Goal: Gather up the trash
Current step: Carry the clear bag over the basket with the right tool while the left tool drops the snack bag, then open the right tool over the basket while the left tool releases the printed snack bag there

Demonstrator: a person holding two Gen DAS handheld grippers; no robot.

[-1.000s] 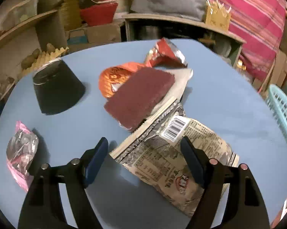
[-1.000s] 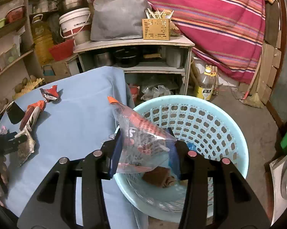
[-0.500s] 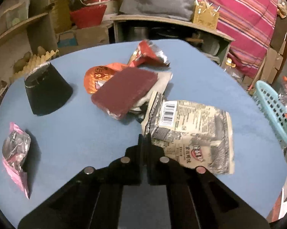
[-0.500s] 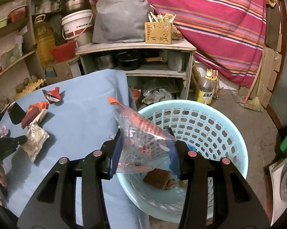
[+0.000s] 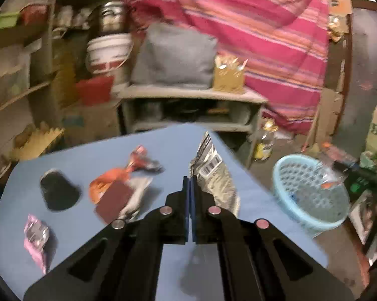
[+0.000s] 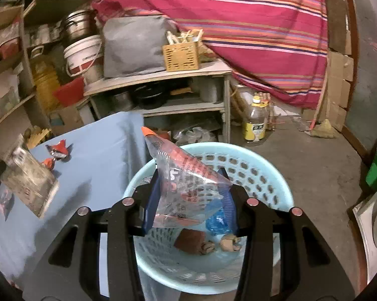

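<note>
Open basket (image 6: 268, 165) mouth below tool (image 6: 191, 195)

Striped pink curtain (image 6: 251, 25), wooden shelves (image 6: 163, 75), concrete floor (image 6: 301, 155)

Basket (image 6: 261, 165) right of table (image 6: 100, 150)

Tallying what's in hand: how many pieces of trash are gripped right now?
2: beige snack bag in the left hand-held gripper, above the table; clear wrapper in the right hand-held gripper, over the basket.
</note>
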